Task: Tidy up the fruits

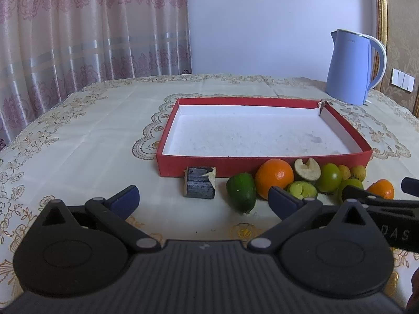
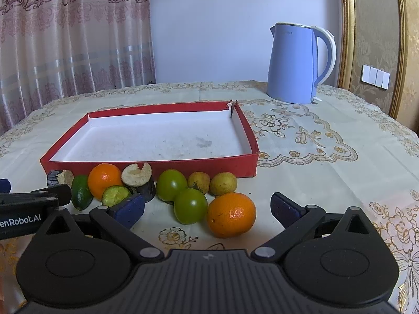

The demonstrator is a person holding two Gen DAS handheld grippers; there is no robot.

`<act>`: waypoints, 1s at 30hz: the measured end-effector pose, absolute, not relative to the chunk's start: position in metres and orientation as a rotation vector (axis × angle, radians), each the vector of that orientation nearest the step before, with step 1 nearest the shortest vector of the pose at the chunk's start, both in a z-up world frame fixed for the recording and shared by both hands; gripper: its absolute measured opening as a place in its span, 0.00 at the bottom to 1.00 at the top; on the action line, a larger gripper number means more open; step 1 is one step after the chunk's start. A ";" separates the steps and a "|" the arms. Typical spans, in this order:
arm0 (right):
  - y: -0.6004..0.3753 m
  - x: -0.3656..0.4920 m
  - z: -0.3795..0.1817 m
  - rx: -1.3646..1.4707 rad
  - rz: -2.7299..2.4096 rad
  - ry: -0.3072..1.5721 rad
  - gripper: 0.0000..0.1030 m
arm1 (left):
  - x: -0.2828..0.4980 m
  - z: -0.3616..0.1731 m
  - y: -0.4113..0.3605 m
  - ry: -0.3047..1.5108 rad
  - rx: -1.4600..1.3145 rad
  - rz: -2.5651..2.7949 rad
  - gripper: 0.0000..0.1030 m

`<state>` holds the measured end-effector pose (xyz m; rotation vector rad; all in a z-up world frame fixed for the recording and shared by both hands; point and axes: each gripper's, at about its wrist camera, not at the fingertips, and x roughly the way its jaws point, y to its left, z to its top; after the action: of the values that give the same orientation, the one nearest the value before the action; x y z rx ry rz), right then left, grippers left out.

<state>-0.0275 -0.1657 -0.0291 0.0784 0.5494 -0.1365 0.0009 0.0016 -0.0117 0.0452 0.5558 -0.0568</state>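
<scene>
left hand-held gripper (image 1: pixel 204 197) spread, empty | right hand-held gripper (image 2: pixel 208 209) spread around near orange (image 2: pixel 231 214), seen whole only from right wrist

Soft, even daylight filters through the curtain (image 1: pixel 78 39) on the far left, leaving only faint shadows under the fruit. Both views are sharp, slightly bluish, with fisheye bending at the edges and dark corners.

A pale blue electric kettle (image 2: pixel 297 64) stands upright at the upper right, on a cream tablecloth (image 2: pixel 327 157) with gold floral embroidery. Patterned pink curtains (image 2: pixel 73 34) fill the upper left. A white wall switch (image 2: pixel 375 76) sits at far right, beside a gold frame (image 2: pixel 348 26).
</scene>
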 end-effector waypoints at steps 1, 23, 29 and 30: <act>-0.166 -0.027 -0.029 0.076 -0.138 0.549 1.00 | 0.001 -0.012 0.001 0.557 0.047 -0.056 1.00; -0.168 -0.032 -0.029 0.039 -0.124 0.536 1.00 | 0.004 -0.019 0.000 0.564 0.072 -0.054 1.00; -0.188 -0.040 -0.033 0.019 -0.170 0.536 1.00 | 0.008 -0.029 0.007 0.591 0.057 -0.053 1.00; -0.193 -0.041 -0.033 0.024 -0.182 0.536 1.00 | 0.009 -0.030 0.007 0.596 0.056 -0.051 1.00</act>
<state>-0.0408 -0.1929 -0.0330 0.0235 0.5362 -0.1815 0.0089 0.0073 -0.0304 0.0565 0.5956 -0.0508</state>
